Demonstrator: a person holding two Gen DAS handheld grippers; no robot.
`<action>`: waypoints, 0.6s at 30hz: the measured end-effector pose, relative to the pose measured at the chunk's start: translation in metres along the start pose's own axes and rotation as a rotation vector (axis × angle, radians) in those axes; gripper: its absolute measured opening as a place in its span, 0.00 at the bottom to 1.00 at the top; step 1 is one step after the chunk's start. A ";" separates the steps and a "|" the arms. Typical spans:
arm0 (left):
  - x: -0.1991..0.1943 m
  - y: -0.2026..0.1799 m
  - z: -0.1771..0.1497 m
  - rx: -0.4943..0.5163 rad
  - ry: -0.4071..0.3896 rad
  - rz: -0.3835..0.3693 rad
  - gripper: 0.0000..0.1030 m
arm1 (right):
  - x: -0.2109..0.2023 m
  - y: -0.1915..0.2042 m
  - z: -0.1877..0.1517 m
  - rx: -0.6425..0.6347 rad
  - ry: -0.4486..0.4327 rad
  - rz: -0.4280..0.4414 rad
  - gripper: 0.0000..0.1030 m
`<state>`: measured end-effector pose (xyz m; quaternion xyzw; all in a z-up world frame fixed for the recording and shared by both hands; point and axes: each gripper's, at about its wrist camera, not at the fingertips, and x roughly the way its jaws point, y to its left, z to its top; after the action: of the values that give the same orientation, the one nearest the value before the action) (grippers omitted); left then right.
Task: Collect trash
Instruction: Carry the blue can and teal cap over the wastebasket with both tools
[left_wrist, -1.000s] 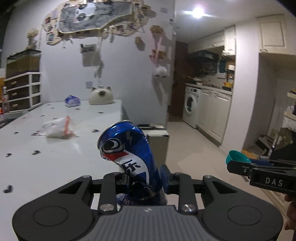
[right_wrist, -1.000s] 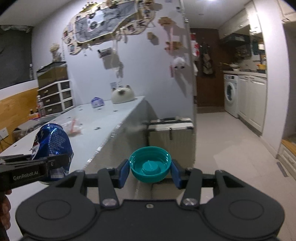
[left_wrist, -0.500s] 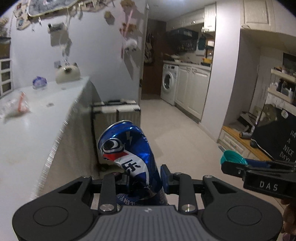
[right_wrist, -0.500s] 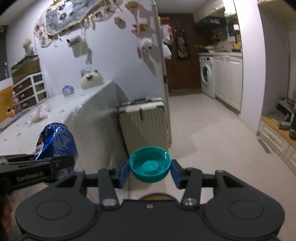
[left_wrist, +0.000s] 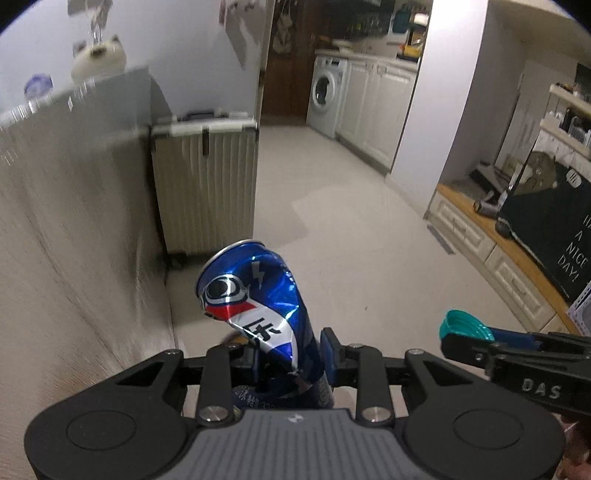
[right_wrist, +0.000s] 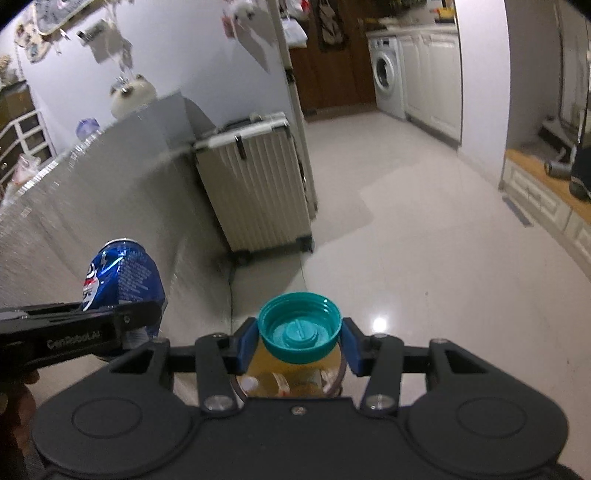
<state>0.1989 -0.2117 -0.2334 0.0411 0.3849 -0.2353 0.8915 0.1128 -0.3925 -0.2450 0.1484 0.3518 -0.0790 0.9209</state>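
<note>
A crushed blue drink can (left_wrist: 255, 306) stands upright between the blue pads of my left gripper (left_wrist: 290, 354), which is shut on its lower part. In the right wrist view the same can (right_wrist: 122, 273) hangs at the lower left beside the draped table side. My right gripper (right_wrist: 299, 343) is shut on a teal bottle cap (right_wrist: 299, 326), hollow side facing the camera. That cap (left_wrist: 465, 326) also shows at the right in the left wrist view. Both grippers tilt down over the pale floor, side by side.
A ribbed cream suitcase (left_wrist: 205, 184) stands against the table's cloth-covered side (left_wrist: 74, 184). Just below the cap a round dark-rimmed container (right_wrist: 291, 380) with yellowish contents is partly visible. A washing machine (left_wrist: 327, 96) and white cabinets lie beyond. A low wooden platform (left_wrist: 480, 236) runs along the right.
Both grippers have sunk from table height to below the table edge and tipped downward, still holding the can and cap. The table top left view and the round container appeared beneath the cap.
</note>
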 end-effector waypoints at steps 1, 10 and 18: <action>0.011 0.003 -0.004 -0.006 0.018 0.004 0.31 | 0.006 -0.004 -0.002 0.006 0.013 -0.004 0.48; 0.113 0.025 -0.032 -0.051 0.156 0.018 0.31 | 0.082 -0.031 -0.022 0.094 0.137 -0.002 0.48; 0.199 0.035 -0.060 -0.075 0.272 -0.001 0.31 | 0.151 -0.037 -0.026 0.138 0.220 0.022 0.48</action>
<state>0.2924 -0.2430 -0.4196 0.0390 0.5108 -0.2136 0.8318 0.1993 -0.4250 -0.3731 0.2232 0.4425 -0.0761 0.8652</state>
